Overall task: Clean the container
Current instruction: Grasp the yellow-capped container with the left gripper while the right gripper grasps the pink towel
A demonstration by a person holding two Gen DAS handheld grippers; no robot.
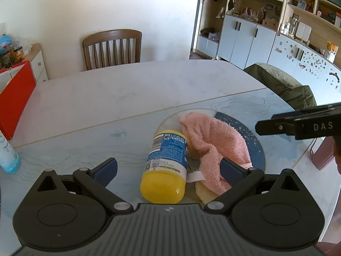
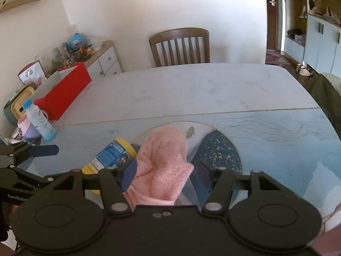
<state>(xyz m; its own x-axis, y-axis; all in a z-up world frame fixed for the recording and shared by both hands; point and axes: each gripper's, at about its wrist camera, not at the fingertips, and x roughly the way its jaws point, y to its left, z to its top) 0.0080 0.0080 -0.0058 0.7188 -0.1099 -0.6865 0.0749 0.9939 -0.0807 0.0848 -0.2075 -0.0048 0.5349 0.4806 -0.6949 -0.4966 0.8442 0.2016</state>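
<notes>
The spread left gripper (image 1: 168, 168) straddles a toppled yellow-lidded plastic jar (image 1: 165, 166); the right gripper (image 2: 163, 168), also spread, flanks a pink fluffy cloth (image 2: 164, 160). Best: clamp the jar squarely first.

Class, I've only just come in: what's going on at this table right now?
A person holds two grippers over a table. The left gripper hovers open around a yellow-lidded jar lying on its side. The right gripper has its jaws on either side of a pink cloth beside the jar. No wiping is visible.
</notes>
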